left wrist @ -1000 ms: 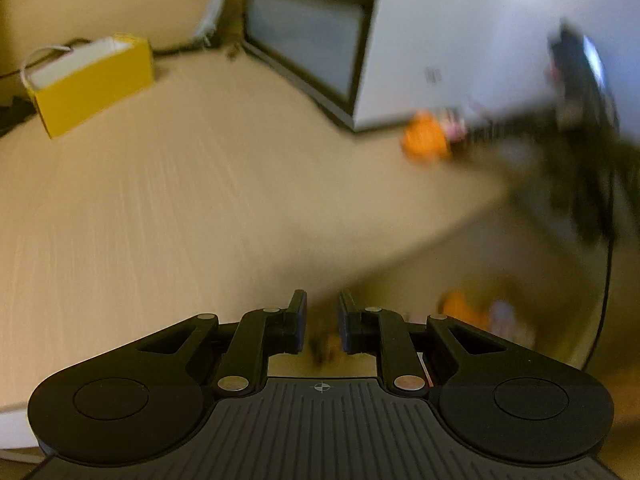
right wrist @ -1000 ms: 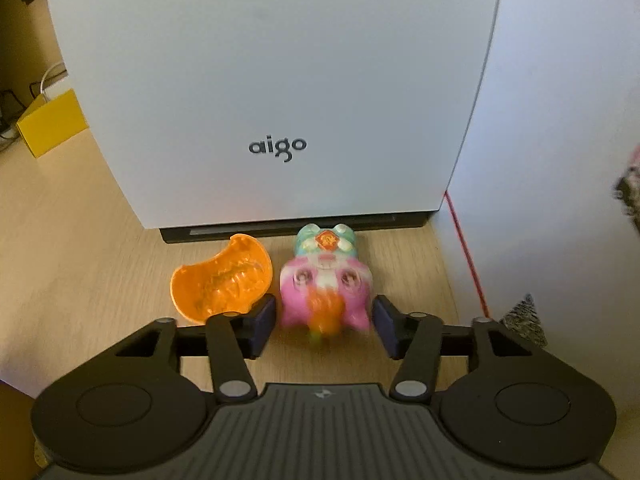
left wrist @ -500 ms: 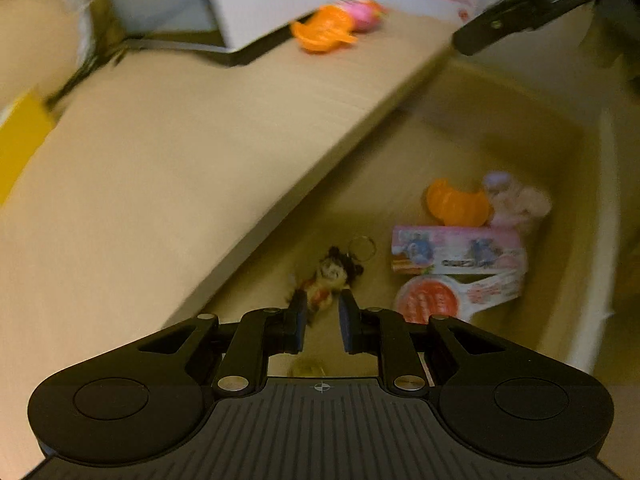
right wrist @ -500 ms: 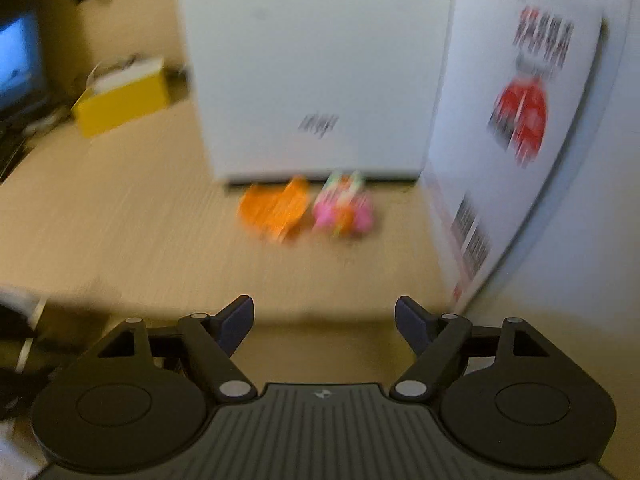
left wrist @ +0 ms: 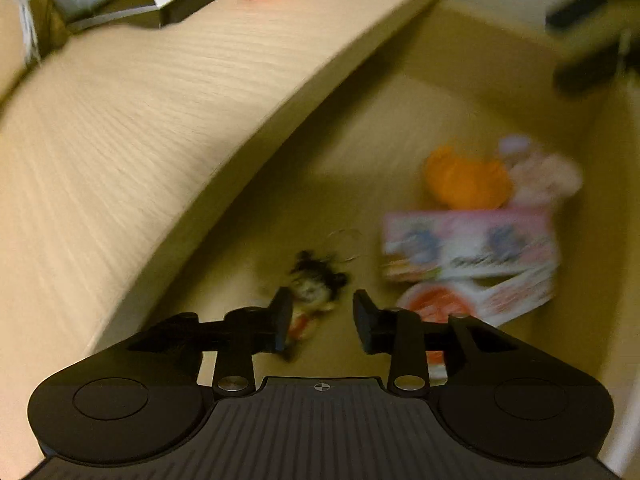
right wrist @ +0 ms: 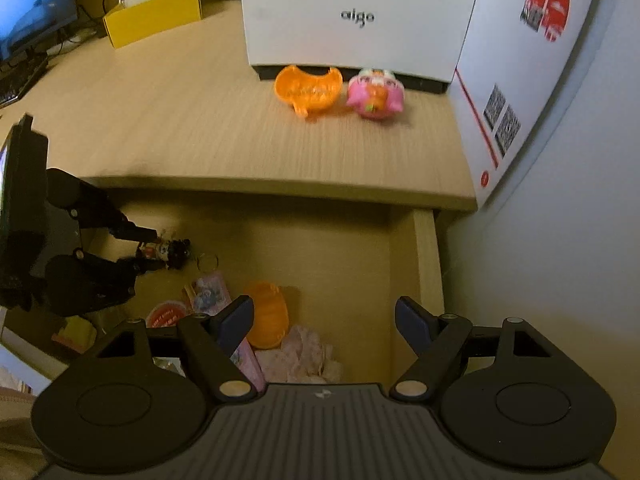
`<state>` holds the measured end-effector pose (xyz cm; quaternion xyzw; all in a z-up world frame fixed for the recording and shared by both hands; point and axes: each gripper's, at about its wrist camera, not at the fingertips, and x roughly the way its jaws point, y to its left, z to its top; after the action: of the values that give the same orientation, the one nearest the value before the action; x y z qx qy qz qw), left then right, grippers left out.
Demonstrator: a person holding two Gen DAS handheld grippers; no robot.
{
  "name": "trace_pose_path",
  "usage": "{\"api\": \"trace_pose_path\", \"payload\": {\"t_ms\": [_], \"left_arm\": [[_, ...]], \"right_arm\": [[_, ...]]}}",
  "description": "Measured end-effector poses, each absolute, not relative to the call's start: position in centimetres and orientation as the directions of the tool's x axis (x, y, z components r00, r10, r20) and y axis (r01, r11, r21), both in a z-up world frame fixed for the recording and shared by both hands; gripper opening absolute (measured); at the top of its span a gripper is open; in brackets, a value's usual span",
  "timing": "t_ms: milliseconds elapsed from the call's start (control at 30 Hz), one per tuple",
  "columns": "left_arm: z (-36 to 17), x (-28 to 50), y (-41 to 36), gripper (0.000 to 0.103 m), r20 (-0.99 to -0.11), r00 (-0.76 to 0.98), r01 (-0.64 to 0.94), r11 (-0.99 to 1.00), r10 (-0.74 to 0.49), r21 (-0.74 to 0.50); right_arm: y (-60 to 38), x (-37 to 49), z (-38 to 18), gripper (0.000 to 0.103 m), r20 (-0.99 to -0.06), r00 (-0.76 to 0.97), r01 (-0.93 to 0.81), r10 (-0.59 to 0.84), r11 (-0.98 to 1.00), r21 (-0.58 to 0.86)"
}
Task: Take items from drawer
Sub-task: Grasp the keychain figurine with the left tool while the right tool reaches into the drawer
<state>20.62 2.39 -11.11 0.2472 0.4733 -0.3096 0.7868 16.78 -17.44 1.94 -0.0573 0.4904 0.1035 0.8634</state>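
The open drawer (left wrist: 360, 140) holds a small dark-haired doll keychain (left wrist: 316, 288), an orange shell (left wrist: 464, 180), a pale pink fluffy toy (left wrist: 540, 168) and pink printed packets (left wrist: 472, 244). My left gripper (left wrist: 320, 320) is open down in the drawer, its fingers on either side of the doll's lower body. The right wrist view shows the left gripper (right wrist: 136, 248) at the doll (right wrist: 168, 250). My right gripper (right wrist: 324, 320) is open and empty above the drawer (right wrist: 426, 260). On the desk lie an orange shell (right wrist: 308, 90) and a pink animal toy (right wrist: 374, 94).
A white "aigo" box (right wrist: 360, 16) stands behind the two desk toys, and a white carton (right wrist: 520, 60) stands to their right. A yellow box (right wrist: 152, 12) and a monitor (right wrist: 36, 8) sit at the far left. The desk edge (left wrist: 240, 152) overhangs the drawer.
My left gripper swung from over the desk down into the drawer and opened around the doll. My right gripper left the pink toy on the desk and drew back over the drawer.
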Motion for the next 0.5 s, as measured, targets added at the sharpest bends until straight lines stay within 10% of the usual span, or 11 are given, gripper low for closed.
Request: {"api": "trace_pose_path", "payload": {"t_ms": [133,500], "left_arm": [[-11.5,20.3,2.4,0.022,-0.87,0.446,0.698,0.69,-0.208,0.193],[-13.2,20.9,4.0,0.037,-0.898,0.382,0.622,0.779,-0.216,0.077]], "right_arm": [[-17.5,17.2,1.3,0.078,-0.871,0.475,-0.235,0.126,0.972,0.012],[-15.6,18.6,-0.3,0.078,-0.901,0.388,-0.315,0.192,0.947,0.066]]}}
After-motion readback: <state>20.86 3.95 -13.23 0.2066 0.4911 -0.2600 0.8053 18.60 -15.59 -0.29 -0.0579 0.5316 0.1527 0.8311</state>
